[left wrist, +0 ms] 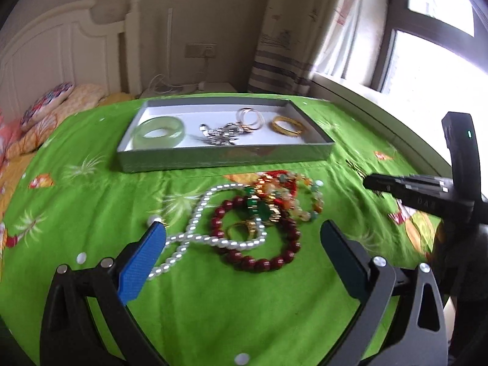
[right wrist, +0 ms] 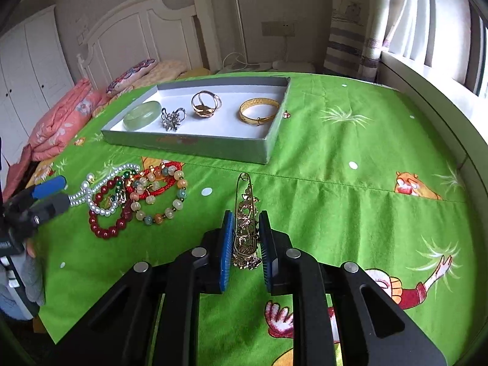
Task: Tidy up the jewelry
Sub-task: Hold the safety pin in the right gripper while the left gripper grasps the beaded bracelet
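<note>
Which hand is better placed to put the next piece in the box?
Right. The right gripper is shut on the gold brooch, with the box straight ahead. The left gripper is open over the bead pile, holding nothing.

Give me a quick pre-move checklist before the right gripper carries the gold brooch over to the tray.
1. Right gripper closed on the gold brooch: ok, pads sit against both sides.
2. Brooch lifted off the green cloth: cannot tell.
3. Free space in the tray: ok, white floor shows between the gold bangle and the rings.
4. Path to the tray: ok, only bare cloth between.
5. Left gripper out of the way: ok, open over the bead pile, well aside.
</note>
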Tool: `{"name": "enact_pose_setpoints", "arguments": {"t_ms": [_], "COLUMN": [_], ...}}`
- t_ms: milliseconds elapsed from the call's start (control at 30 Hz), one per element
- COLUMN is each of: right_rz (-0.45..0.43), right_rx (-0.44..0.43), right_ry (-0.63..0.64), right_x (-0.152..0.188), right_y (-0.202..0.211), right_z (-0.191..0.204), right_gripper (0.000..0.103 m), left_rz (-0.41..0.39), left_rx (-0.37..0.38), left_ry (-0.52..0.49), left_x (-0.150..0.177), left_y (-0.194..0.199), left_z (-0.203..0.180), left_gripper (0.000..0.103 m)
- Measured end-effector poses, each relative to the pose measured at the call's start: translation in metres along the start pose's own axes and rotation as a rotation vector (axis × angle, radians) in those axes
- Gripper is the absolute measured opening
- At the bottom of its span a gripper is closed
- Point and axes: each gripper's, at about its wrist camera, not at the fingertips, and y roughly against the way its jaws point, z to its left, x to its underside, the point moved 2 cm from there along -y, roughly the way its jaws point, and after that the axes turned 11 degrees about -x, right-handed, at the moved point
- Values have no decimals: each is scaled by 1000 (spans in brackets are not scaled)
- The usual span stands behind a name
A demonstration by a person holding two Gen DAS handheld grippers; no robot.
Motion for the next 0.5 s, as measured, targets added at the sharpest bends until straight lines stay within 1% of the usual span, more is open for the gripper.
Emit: {"name": "enact_pose_setpoints", "arguments": {"t_ms": [67,133,200,233,300,333,400,467,500], "right_rz": [-38,-70,-94,-98,-108,-108,-110,-115,-116], "right_rx": [-24,-39,-65,-74,-84,-88,-92,-103,-106], "right_ry": [-50,-87,-116,-125,-134,-134,-137,-145,-149], "right_x": [-1,0,1,0,0,0,0,0,1], "right_y": [8,15,20,21,23,23,23,24,24], "right_z": [-11,-19,-25,-26,-28,-28,-29,-30,-31], "right_gripper": [17,17,17,17,17,17,17,17,17], "left_rz": [-11,-9,13,28,72,96,143,166,156], "left_rx": [33,75,97,109,134,143,158,162,164], "left_ry": [-82,-134,-167,-178,-183,-181,-173,-171,-174], "left_x": [-5,-12,-19,-23,-26,-27,-28,-26,-27], "left_y": [-1,-6,-17,-24,-39,-48,-63,-74,-75], "left_z": [-27,-48,-65,-71,-79,-82,-82,-82,-82], "left_gripper": [100,96,85,82,69,64,49,41,40]}}
